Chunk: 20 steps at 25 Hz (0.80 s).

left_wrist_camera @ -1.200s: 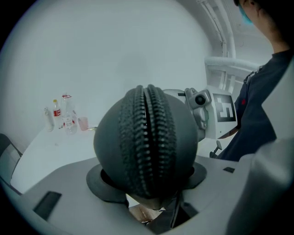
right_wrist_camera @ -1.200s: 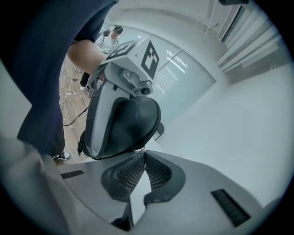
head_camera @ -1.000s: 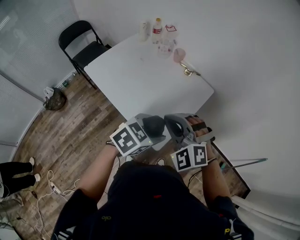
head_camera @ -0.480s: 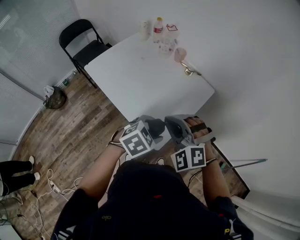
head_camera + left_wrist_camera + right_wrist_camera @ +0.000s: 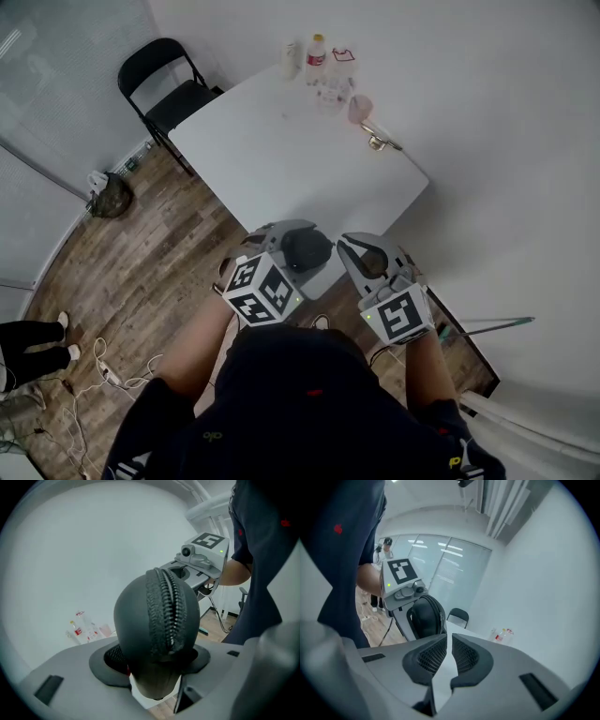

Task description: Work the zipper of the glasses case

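The black glasses case (image 5: 157, 625) stands on end between the pads of my left gripper (image 5: 157, 660), its zipper (image 5: 165, 613) running up the side that faces the camera. The jaws are closing on it and the pads press on the case. In the head view the case (image 5: 307, 249) is held in the air just off the table's near corner, in front of the person's chest. My right gripper (image 5: 364, 258) is to the right of the case, apart from it. Its jaws (image 5: 449, 651) are shut with nothing between them, and the case (image 5: 425, 617) shows beyond them to the left.
A white table (image 5: 300, 159) stretches ahead, with bottles (image 5: 317, 61), a pink cup (image 5: 359, 110) and a small metal thing (image 5: 380, 142) at its far end. A black folding chair (image 5: 169, 89) stands at its left. Cables (image 5: 94, 375) lie on the wood floor, near a person's feet (image 5: 33, 342).
The right gripper has drawn away from the case, to the right and toward the person. The left gripper has turned in the hand and still holds the case.
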Each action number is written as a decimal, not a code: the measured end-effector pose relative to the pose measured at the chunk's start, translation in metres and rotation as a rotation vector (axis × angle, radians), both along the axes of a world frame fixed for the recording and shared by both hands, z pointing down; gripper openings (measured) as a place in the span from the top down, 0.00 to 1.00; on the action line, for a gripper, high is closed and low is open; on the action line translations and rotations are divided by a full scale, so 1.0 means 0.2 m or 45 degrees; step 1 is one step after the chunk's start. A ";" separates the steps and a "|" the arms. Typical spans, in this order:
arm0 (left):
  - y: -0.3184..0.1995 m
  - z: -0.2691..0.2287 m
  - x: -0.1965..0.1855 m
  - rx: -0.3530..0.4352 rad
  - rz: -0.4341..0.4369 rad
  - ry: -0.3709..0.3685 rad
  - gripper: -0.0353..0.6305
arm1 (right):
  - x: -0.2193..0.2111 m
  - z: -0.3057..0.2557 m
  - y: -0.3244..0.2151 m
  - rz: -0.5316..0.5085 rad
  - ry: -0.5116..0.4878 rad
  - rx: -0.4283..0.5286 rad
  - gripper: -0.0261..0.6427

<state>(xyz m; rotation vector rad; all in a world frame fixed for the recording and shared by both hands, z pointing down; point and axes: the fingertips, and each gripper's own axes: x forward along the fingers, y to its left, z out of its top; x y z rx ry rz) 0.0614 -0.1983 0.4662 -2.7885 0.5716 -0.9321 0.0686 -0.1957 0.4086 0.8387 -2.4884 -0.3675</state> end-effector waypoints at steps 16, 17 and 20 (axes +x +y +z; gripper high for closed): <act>0.10 -0.19 0.03 0.340 0.281 0.023 0.53 | 0.04 -0.15 0.18 -0.448 -1.629 -1.406 0.69; 0.11 -0.18 0.04 0.343 0.289 0.012 0.53 | 0.04 -0.16 0.19 -0.471 -1.656 -1.439 0.69; 0.11 -0.18 0.04 0.338 0.300 -0.002 0.53 | 0.04 -0.19 0.23 -0.561 -1.709 -1.491 0.69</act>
